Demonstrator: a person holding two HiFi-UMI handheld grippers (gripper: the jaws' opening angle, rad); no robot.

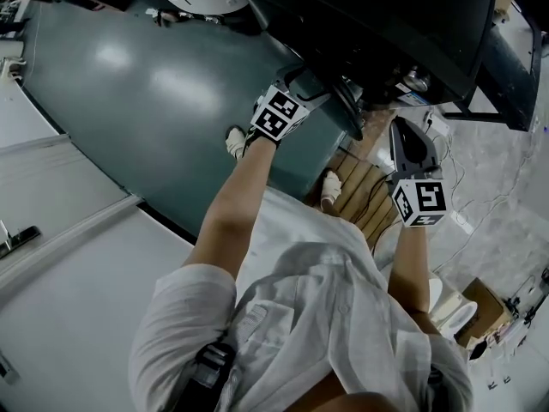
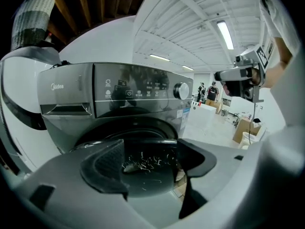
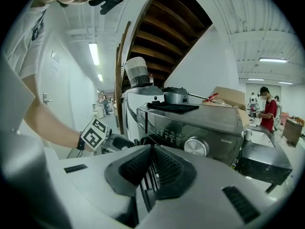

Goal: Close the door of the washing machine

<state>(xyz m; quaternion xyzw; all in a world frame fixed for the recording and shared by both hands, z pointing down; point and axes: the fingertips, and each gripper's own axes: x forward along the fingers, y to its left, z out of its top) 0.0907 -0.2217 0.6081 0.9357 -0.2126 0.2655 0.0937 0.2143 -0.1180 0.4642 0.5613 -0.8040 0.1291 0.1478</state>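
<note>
A grey front-loading washing machine (image 2: 133,94) (image 3: 190,128) fills the top of the head view as a dark bulk (image 1: 386,24). Its round door (image 1: 347,110) stands swung out. My left gripper (image 1: 330,93) (image 2: 151,163) is at the door's edge with its jaws wide apart, and the door's dark glass (image 2: 147,173) lies between the fingers (image 2: 102,168). My right gripper (image 1: 397,125) (image 3: 151,168) hangs to the right of the door, shut and empty, and points at the control panel and its knob (image 3: 196,146).
Wooden slats (image 1: 360,191) lie on the floor under the machine's front. A cardboard box (image 1: 480,307) and a white bin (image 1: 455,303) stand at the right. A pot (image 3: 176,97) and a dark cloth sit on the machine. People stand far behind (image 3: 267,106).
</note>
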